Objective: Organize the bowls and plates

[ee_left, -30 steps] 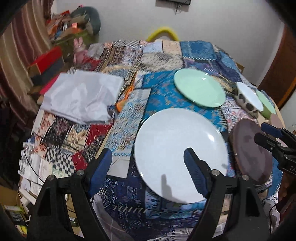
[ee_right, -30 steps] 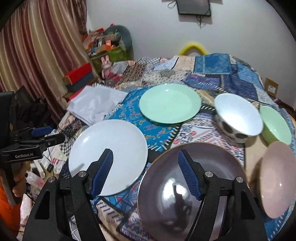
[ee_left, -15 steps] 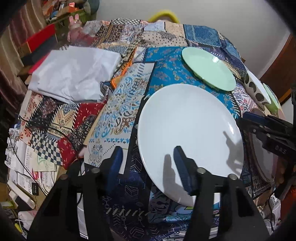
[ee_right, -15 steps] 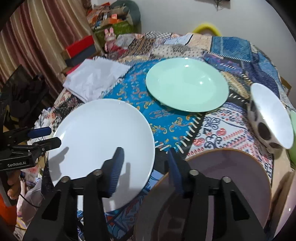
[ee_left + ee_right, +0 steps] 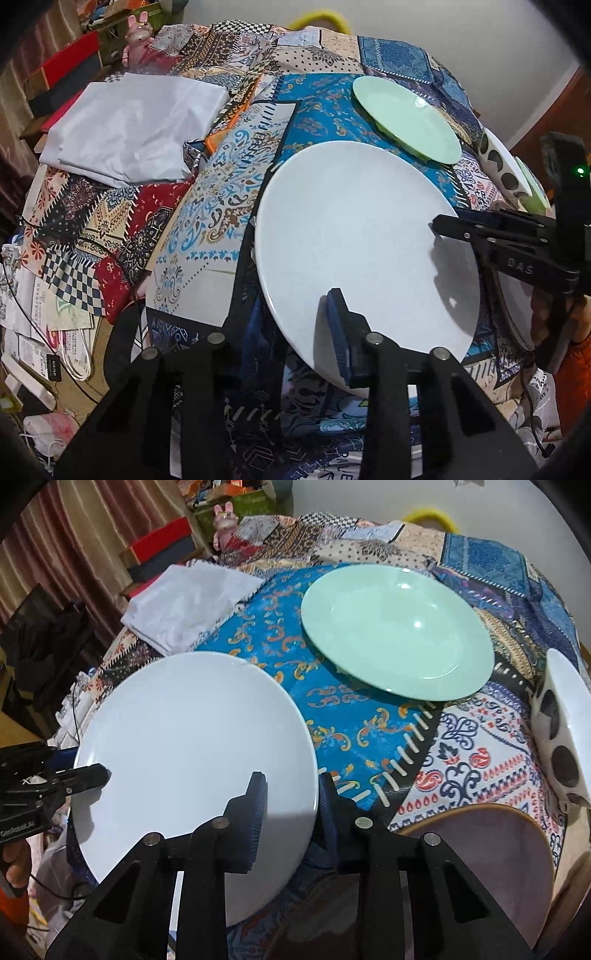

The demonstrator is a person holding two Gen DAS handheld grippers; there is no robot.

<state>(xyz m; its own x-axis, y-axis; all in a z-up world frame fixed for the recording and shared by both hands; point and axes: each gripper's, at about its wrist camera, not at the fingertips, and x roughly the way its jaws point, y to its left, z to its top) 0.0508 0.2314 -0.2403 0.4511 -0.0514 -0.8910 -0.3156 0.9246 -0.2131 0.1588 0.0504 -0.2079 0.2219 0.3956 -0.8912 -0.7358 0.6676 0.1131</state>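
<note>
A large white plate (image 5: 362,240) lies on the patchwork cloth, also in the right wrist view (image 5: 192,753). My left gripper (image 5: 291,325) straddles its near-left rim, one finger above and one below, narrowly apart. My right gripper (image 5: 291,805) straddles the plate's right rim the same way; it shows in the left wrist view (image 5: 454,225). A mint green plate (image 5: 395,627) lies behind. A dark brown plate (image 5: 491,860) sits at the right. A white spotted bowl (image 5: 565,734) and a green bowl (image 5: 532,192) stand at the far right.
A folded white cloth (image 5: 125,125) lies at the left of the table. Red and dark boxes (image 5: 162,550) and a pink rabbit toy (image 5: 223,517) stand behind. Papers and cables (image 5: 44,314) hang off the left table edge.
Both grippers have moved down and in onto the white plate's opposite rims, and their fingers have narrowed around the edge.
</note>
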